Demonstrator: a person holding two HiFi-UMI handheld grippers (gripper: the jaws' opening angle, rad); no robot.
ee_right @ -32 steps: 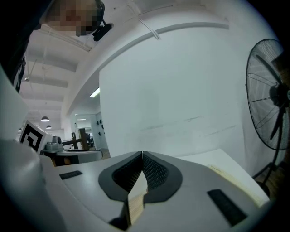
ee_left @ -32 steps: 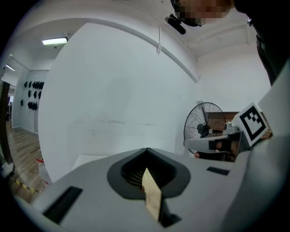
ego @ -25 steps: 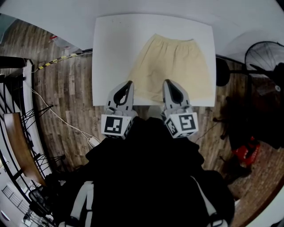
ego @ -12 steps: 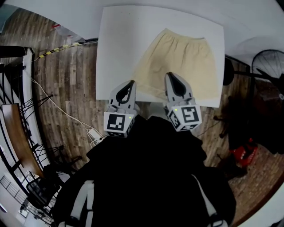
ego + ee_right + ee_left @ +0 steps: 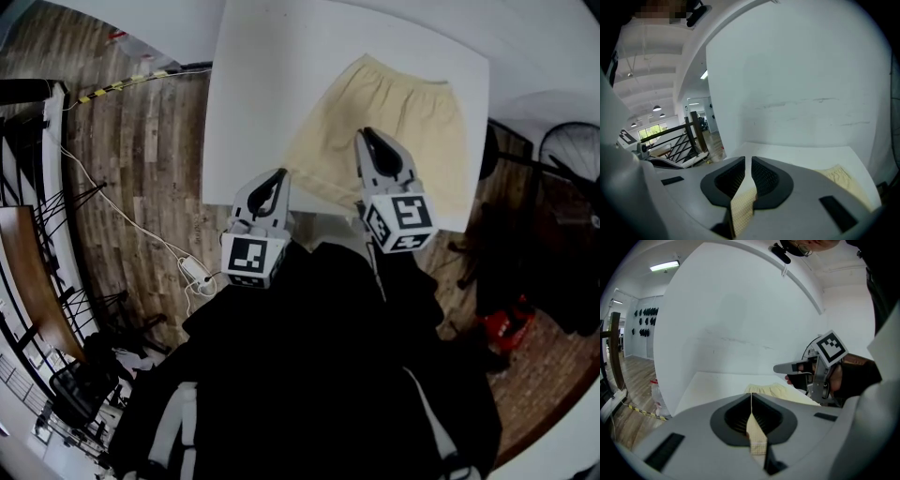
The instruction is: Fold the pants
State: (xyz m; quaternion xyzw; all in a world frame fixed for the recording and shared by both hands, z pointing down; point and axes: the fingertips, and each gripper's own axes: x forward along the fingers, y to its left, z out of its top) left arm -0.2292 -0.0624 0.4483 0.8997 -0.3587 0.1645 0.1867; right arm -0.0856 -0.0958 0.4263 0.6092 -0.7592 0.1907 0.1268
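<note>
Pale yellow pants [image 5: 408,98], short-legged, lie flat on the white table [image 5: 267,75] with the waistband at the far side. My left gripper [image 5: 277,175] is at the near edge of the left leg, shut on a strip of its cream fabric [image 5: 756,437]. Further in over the cloth, my right gripper [image 5: 366,134] has its jaws closed on a fold of the same fabric [image 5: 743,206]. The left gripper view shows the pants [image 5: 771,390] beyond the jaws and the right gripper [image 5: 780,367] in a gloved hand. The waistband corner [image 5: 843,180] appears in the right gripper view.
A white wall stands behind the table. Wooden floor lies to the left, with a cable and a power strip [image 5: 194,272]. A fan [image 5: 572,155] and a red object [image 5: 506,328] are at the right. A dark railing [image 5: 691,136] is at the far left.
My right gripper has moved away from me, further over the pants toward the waistband. The left gripper stays near the table's front edge.
</note>
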